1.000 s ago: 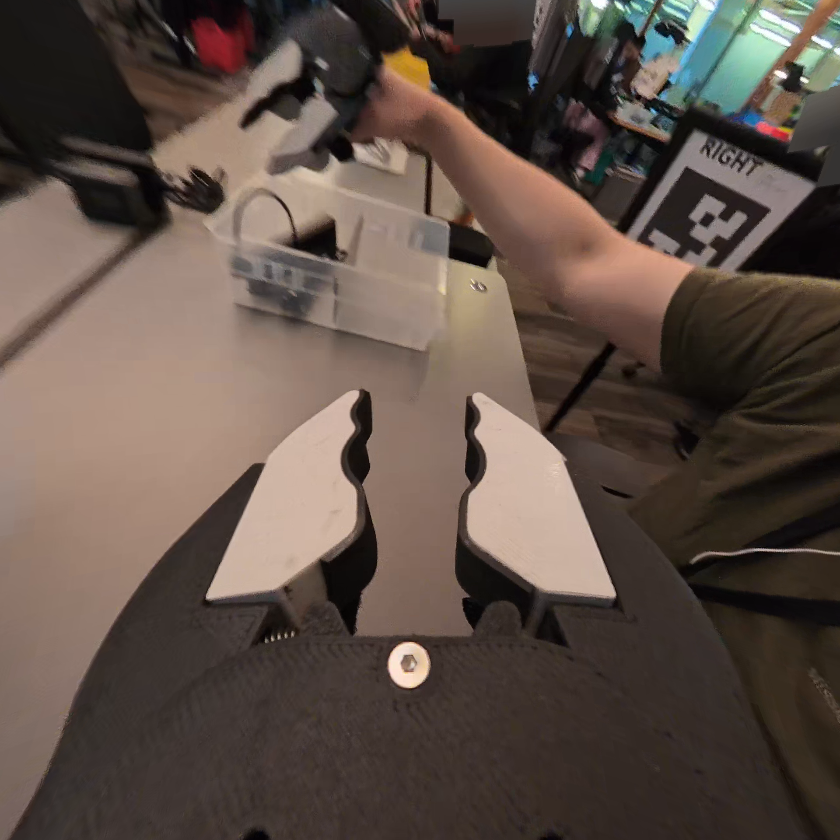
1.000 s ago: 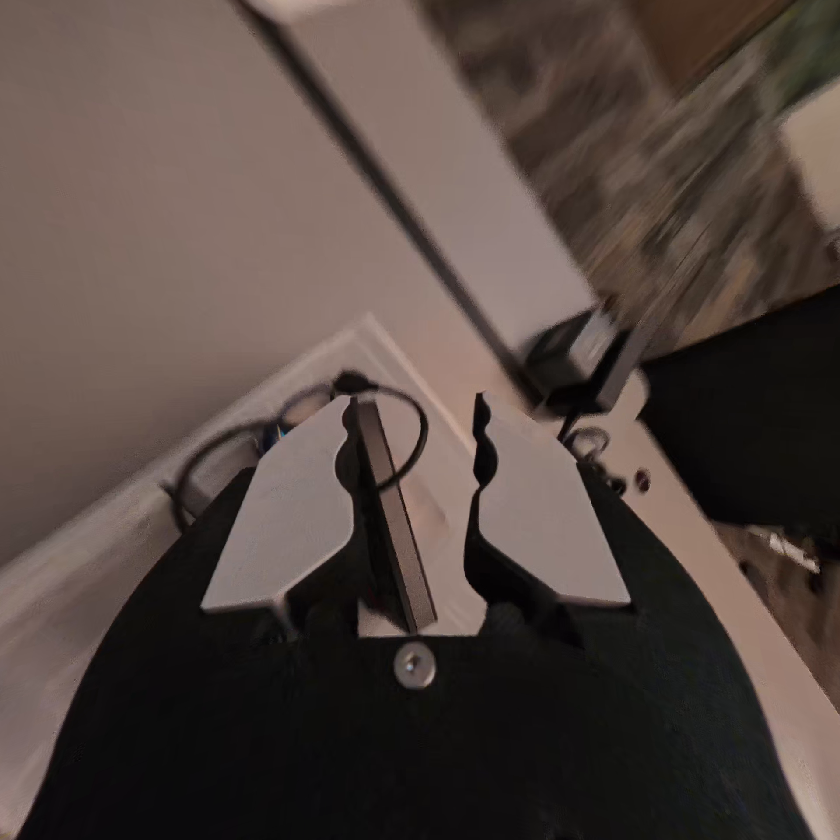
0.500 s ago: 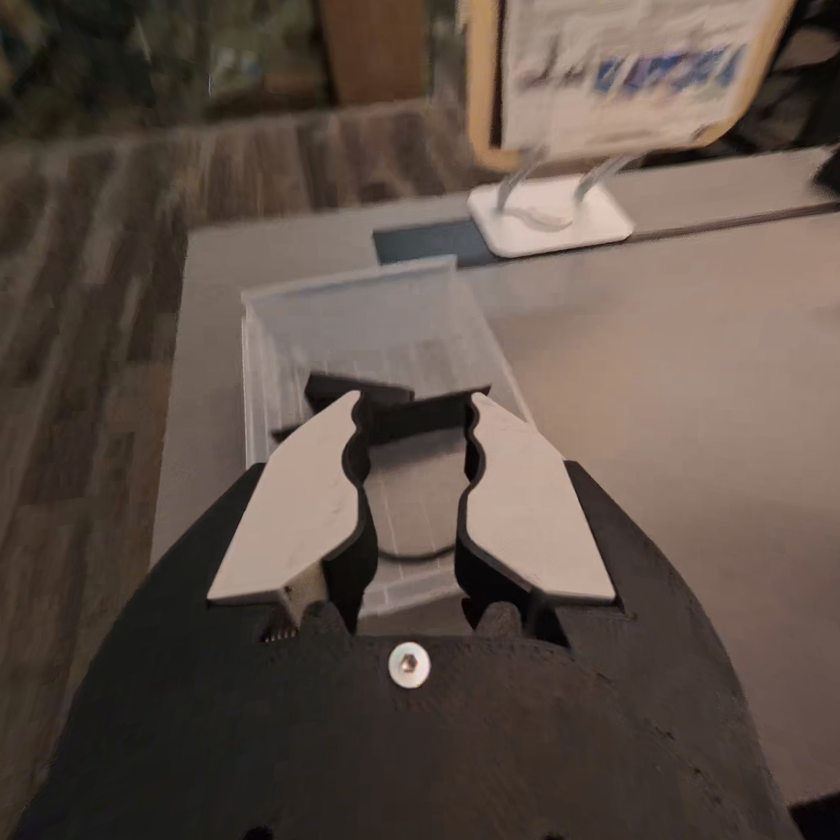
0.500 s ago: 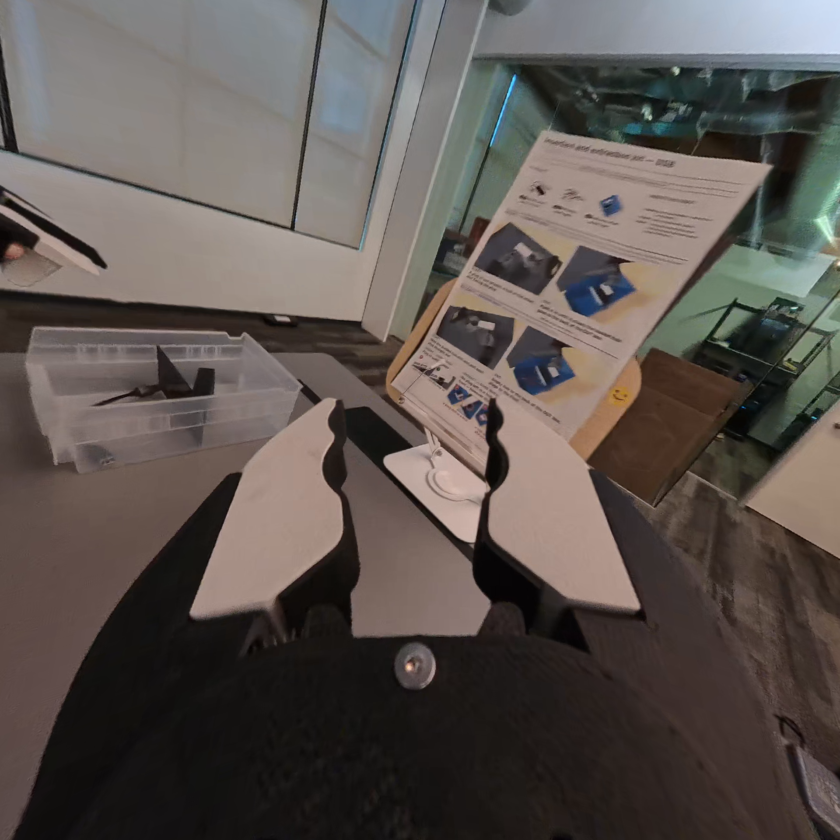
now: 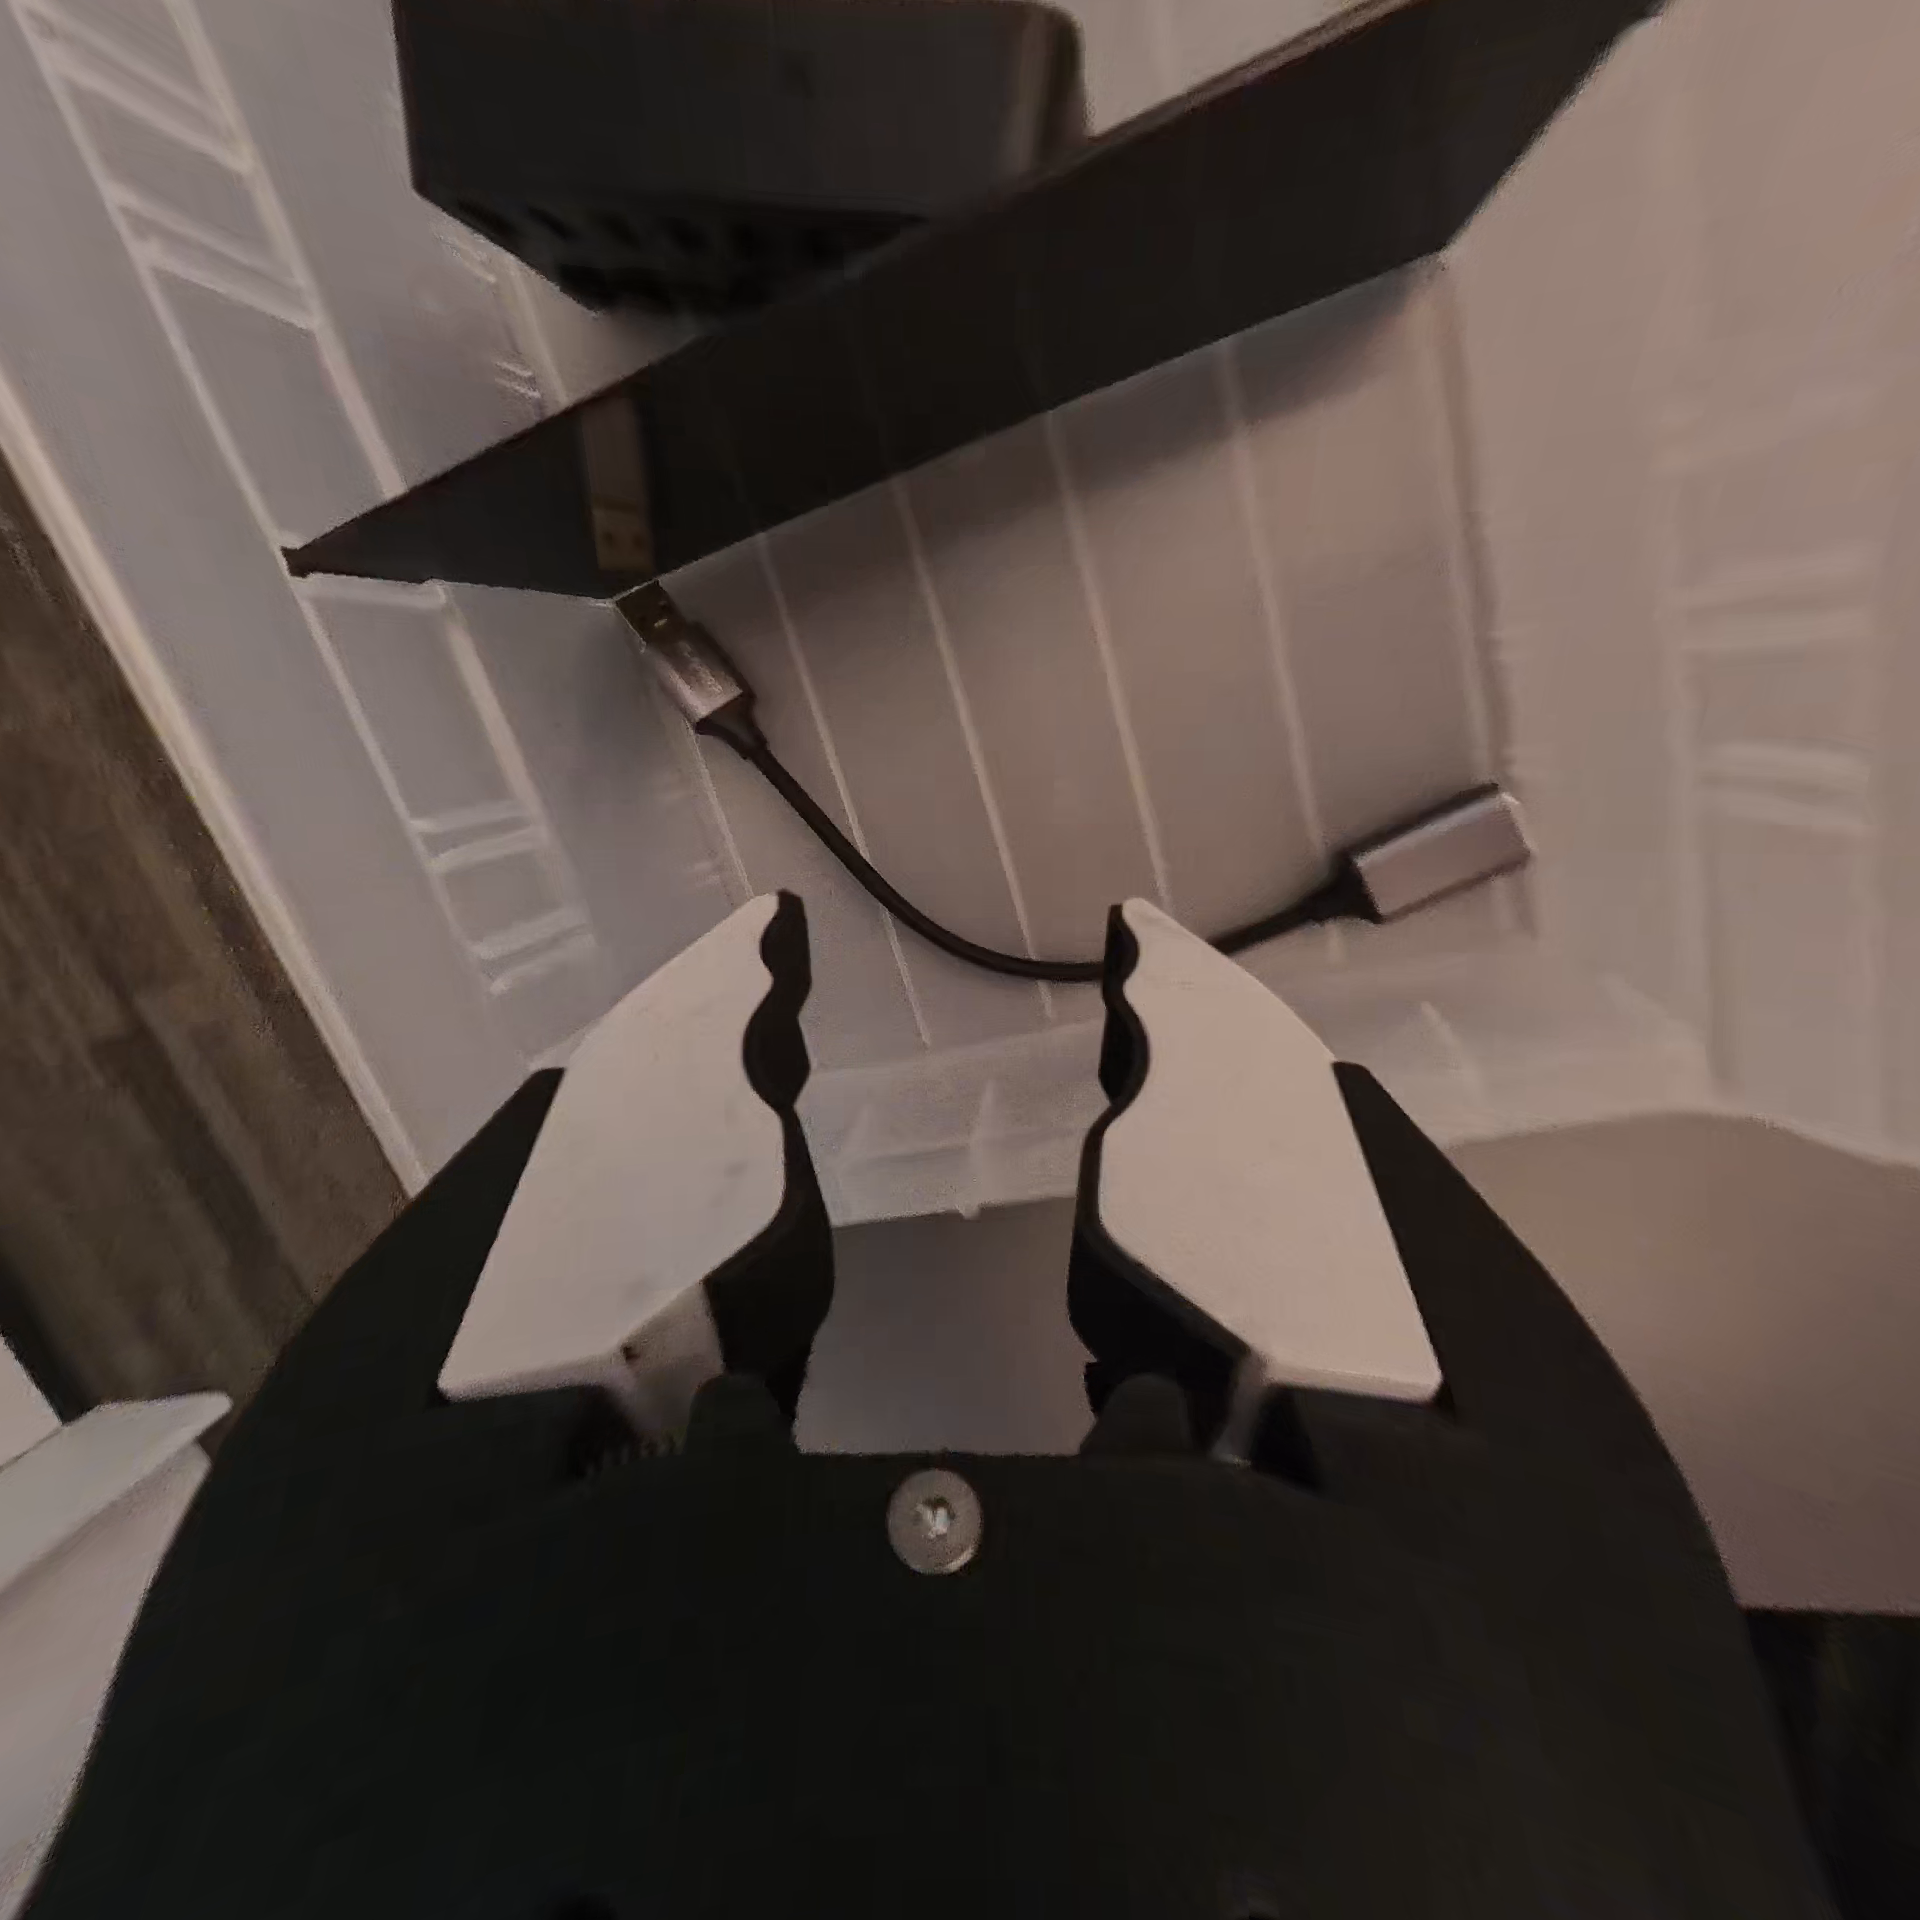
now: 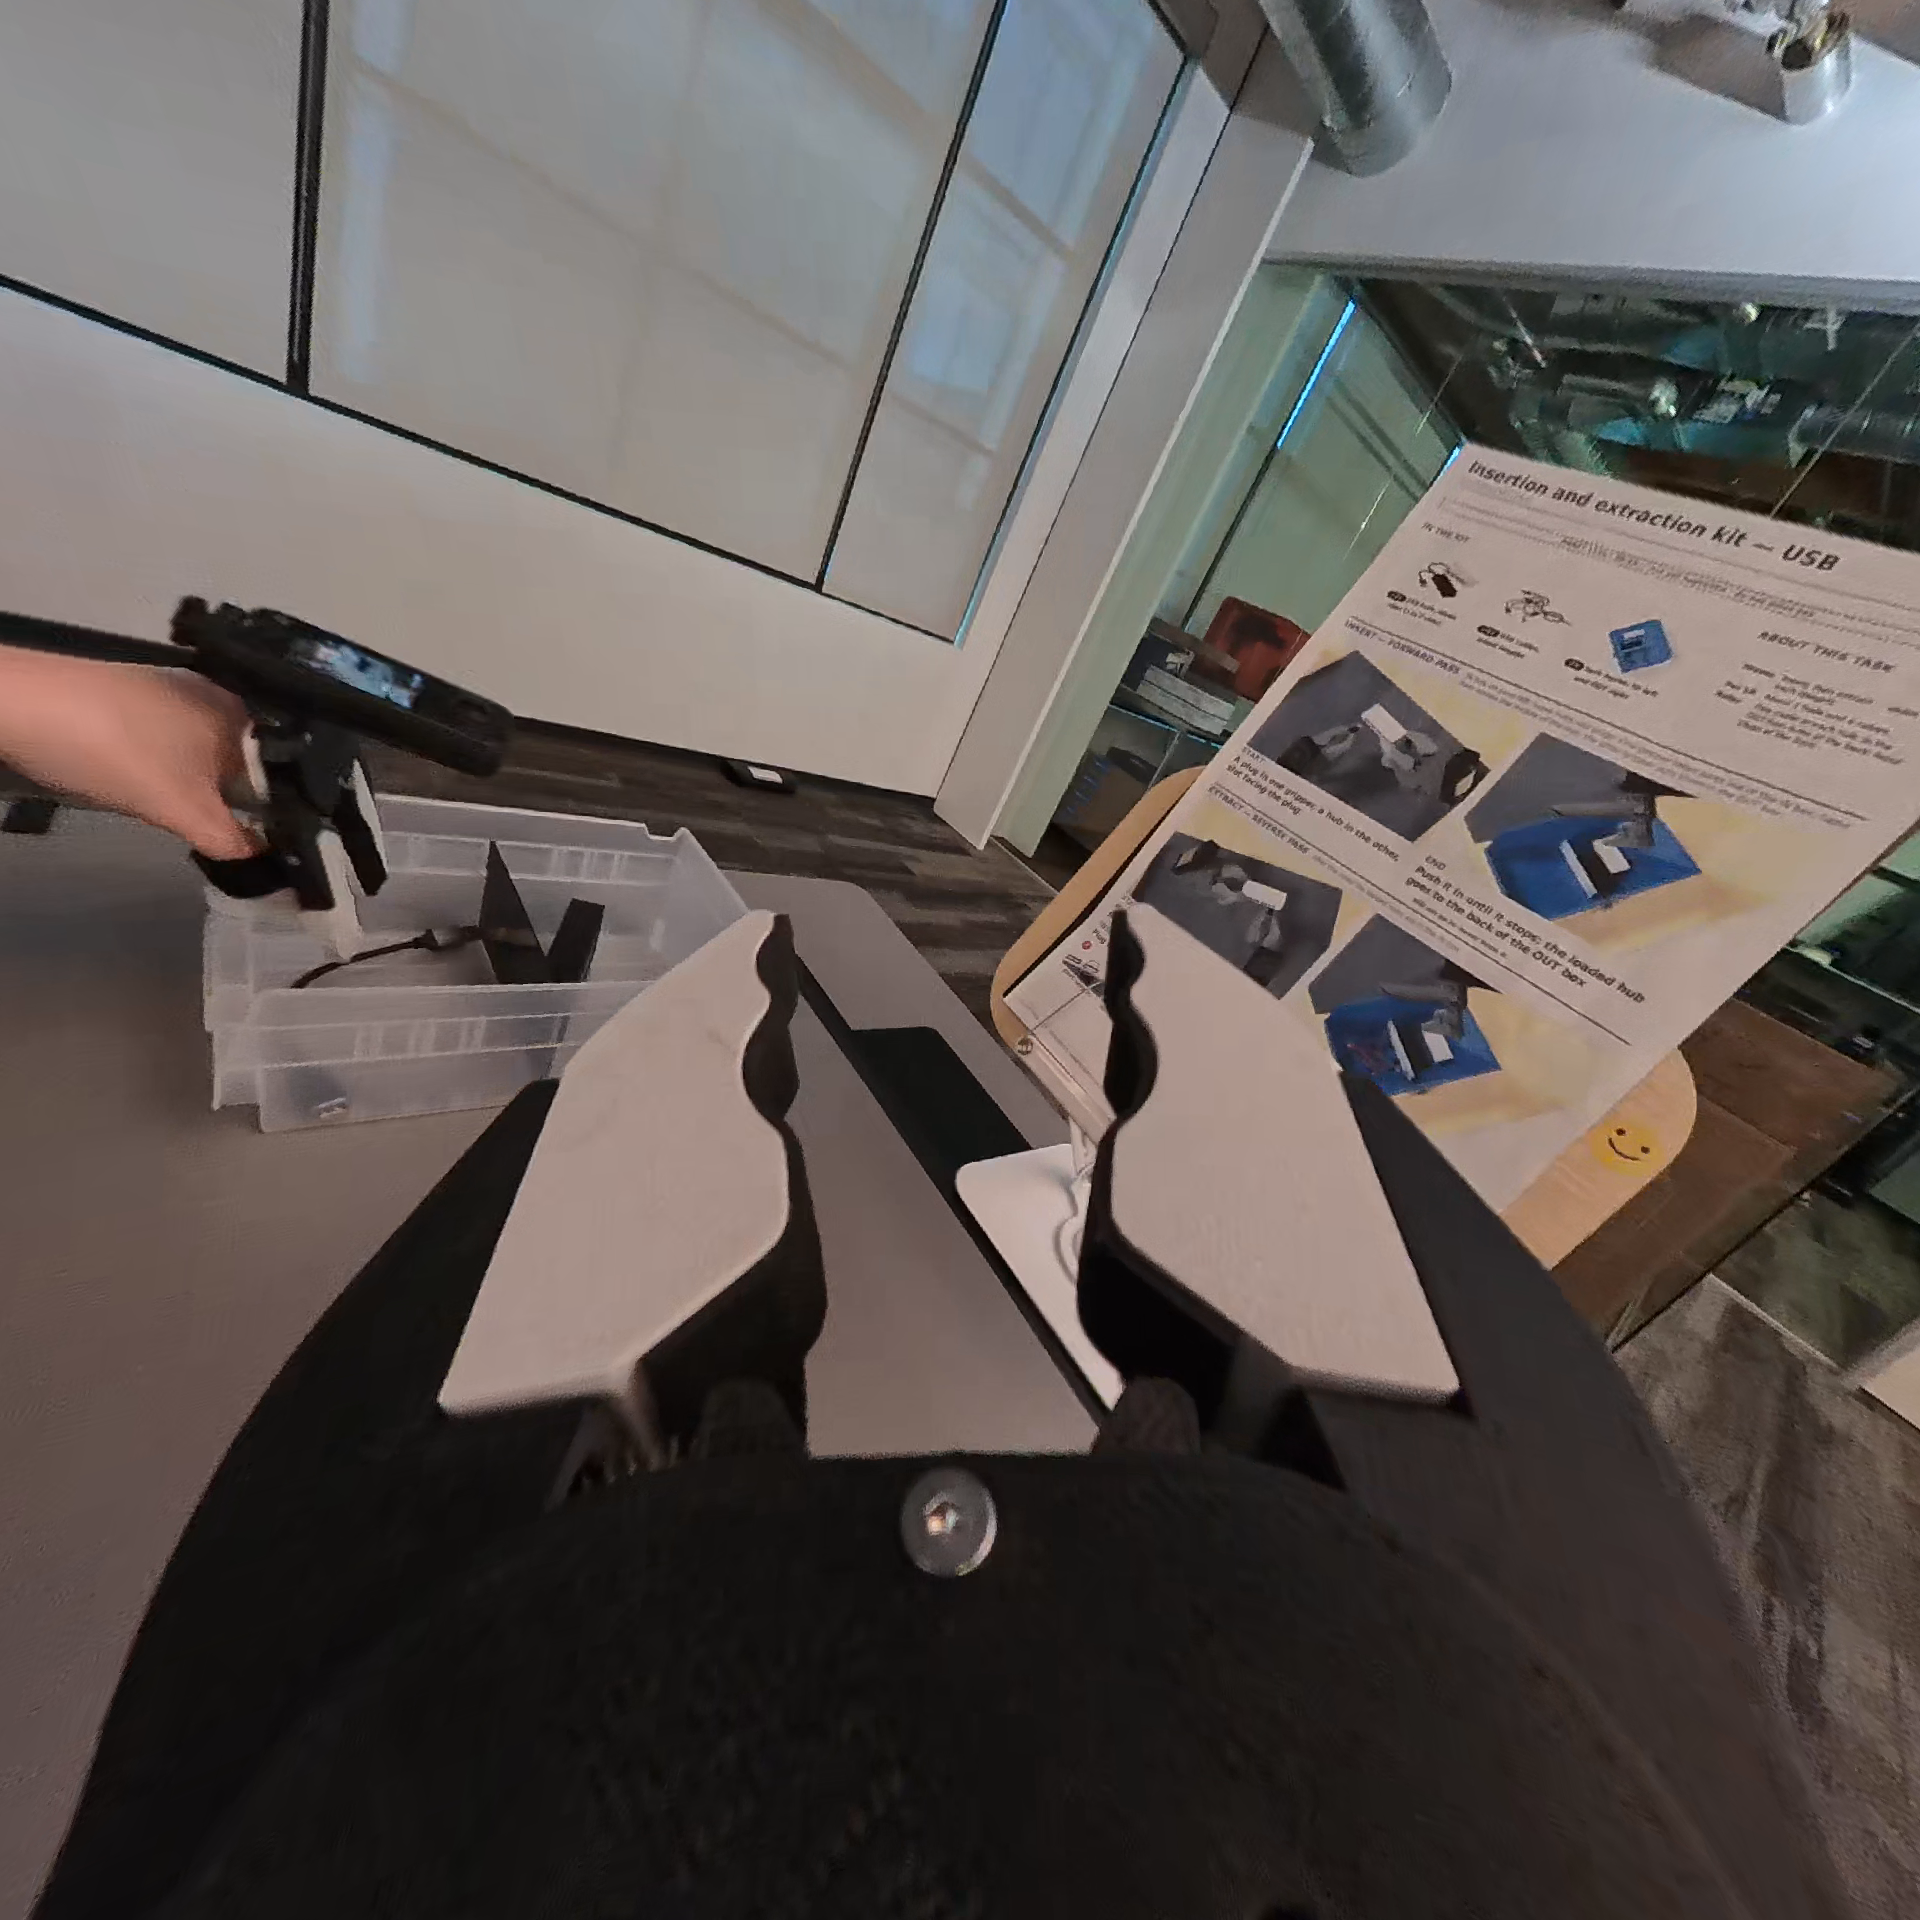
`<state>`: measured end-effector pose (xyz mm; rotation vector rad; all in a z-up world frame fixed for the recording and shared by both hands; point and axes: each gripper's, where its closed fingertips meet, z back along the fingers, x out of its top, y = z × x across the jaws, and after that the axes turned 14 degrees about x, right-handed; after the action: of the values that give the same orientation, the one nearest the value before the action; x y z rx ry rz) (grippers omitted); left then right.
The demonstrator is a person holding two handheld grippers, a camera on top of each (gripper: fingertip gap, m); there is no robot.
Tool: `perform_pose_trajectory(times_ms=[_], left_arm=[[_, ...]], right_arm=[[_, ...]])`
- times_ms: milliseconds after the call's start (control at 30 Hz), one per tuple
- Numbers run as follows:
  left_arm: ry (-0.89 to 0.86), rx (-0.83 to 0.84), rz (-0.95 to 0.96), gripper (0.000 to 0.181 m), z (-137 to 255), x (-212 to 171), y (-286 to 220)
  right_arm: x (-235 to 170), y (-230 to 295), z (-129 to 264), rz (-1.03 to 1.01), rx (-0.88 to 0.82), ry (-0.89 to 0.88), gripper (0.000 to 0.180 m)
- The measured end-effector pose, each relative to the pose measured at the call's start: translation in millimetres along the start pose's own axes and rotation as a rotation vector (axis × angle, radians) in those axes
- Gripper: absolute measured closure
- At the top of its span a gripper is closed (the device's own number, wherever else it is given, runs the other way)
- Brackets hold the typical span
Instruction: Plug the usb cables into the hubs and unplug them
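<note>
USB cable (image 5: 894,914) lies in the clear bin (image 5: 1195,644); my left gripper (image 5: 951,925) hovers above, fingers apart; right gripper (image 6: 940,935) likewise parted, empty.

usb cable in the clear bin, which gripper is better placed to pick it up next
Left. The left gripper hangs open inside the clear bin, right over the usb cable. The right gripper is open too, but off to the side, aimed past the bin toward the instruction sheet.

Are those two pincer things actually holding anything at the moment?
No. The left gripper hangs open over the short cable in the clear bin, not touching it. The right gripper is open and empty.
</note>
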<state>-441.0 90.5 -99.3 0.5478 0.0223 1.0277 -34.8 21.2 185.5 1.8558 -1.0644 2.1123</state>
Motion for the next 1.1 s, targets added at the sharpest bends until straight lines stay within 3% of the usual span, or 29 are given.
perform_pose_trajectory(times_ms=[33, 200, 400, 567, 700, 833, 967, 1100], left_arm=[[0.025, -0.008, 0.006, 0.128, -9, 1, 1], [0.163, -0.068, 0.058, 0.127, -36, -11, 4], [0.22, -0.207, 0.135, 0.125, -50, -14, -10], [0.238, -0.185, 0.111, 0.143, -51, -16, -7], [0.232, -0.202, 0.086, 0.177, -50, -16, -8], [0.212, -0.218, 0.061, 0.177, -48, -17, -7], [0.102, -0.104, 0.045, 0.178, -22, -5, 16], [-0.029, 0.139, -0.037, 0.178, 36, 16, 53]], right_arm=[[-1, 0, 0, 0.011, -0.004, 0.008, 0.122], [-11, -3, 11, 0.085, -0.042, 0.11, 0.122], [2, 0, 23, 0.088, -0.026, 0.045, 0.123], [2, 2, 27, 0.119, -0.042, 0.067, 0.123], [4, 6, 28, 0.141, -0.038, 0.072, 0.124], [2, 8, 30, 0.163, -0.043, 0.093, 0.124], [-1, 6, 34, 0.197, -0.066, 0.128, 0.124], [2, 5, 37, 0.189, -0.069, 0.101, 0.124]])
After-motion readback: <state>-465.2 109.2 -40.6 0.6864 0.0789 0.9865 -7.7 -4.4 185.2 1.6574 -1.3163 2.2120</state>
